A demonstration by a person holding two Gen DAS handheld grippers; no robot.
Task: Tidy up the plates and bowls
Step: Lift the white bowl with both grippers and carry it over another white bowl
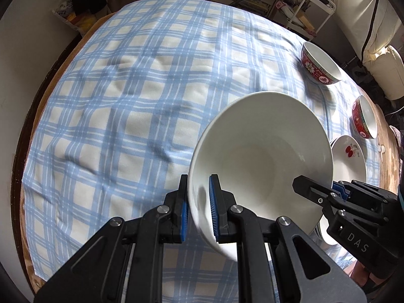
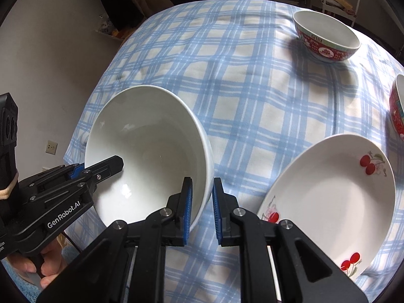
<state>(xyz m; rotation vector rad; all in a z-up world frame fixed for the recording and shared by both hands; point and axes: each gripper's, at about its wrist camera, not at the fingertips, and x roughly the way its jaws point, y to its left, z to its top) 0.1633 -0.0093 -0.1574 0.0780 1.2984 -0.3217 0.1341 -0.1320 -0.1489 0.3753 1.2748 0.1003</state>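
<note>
While the left gripper [image 1: 199, 207] pinches the white bowl's [image 1: 265, 156] rim, the bowl hangs tilted over the checked cloth [image 1: 126, 101] near its front edge — right gripper [image 1: 335, 192] clamps the opposite rim. Right wrist view: right gripper [image 2: 203, 209] fingers straddle that rim, left pad touching, right pad just off; cherry plate [image 2: 335, 202] at right edge.

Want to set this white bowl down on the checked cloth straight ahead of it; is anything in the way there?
Nothing visible. The cloth beyond the white bowl is bare; the far red bowl, near red bowl and cherry plate sit off to its right.
</note>
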